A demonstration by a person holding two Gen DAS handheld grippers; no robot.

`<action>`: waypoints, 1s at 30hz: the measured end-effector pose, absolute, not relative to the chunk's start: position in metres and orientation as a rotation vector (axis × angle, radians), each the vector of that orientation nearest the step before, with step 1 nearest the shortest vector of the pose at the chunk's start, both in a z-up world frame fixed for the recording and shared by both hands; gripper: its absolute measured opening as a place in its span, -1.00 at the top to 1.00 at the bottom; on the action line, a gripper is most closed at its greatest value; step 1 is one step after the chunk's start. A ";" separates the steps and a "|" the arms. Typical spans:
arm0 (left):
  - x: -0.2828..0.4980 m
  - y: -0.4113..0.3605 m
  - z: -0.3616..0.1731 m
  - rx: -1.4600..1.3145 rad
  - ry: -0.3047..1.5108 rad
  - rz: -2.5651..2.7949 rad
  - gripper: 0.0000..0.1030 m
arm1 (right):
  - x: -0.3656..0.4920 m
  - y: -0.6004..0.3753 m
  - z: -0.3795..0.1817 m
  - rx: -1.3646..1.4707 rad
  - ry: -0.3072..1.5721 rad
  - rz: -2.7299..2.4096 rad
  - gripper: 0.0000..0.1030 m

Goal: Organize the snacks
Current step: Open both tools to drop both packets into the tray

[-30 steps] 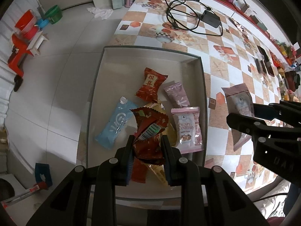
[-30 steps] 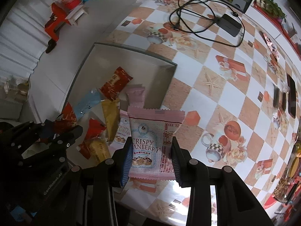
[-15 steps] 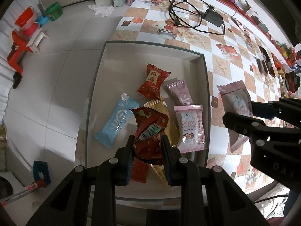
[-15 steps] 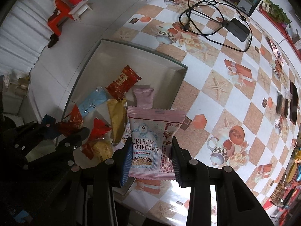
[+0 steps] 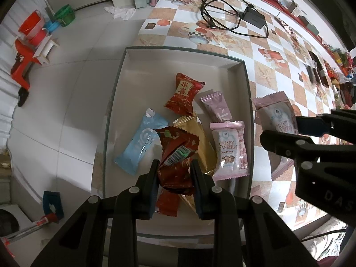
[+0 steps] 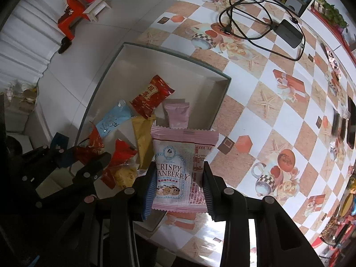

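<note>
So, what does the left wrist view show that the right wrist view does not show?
Only the left wrist view shows the second Crispy Cranberry packet lying in the box, and the barcode on the dark red packet that the left gripper holds. Only the right wrist view shows the printed front of the Crispy Cranberry packet in the right gripper. Both show the white box, the light blue packet and the black cable.
</note>
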State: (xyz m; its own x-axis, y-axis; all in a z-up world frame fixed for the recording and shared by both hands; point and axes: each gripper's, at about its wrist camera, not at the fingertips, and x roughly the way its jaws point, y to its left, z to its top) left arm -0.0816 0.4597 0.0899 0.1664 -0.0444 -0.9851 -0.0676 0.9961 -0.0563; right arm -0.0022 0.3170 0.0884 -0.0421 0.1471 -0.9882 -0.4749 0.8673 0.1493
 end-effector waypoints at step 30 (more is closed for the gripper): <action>-0.078 0.459 0.074 -0.078 1.436 0.042 -0.28 | 0.014 0.332 0.063 -0.236 1.621 0.523 -0.16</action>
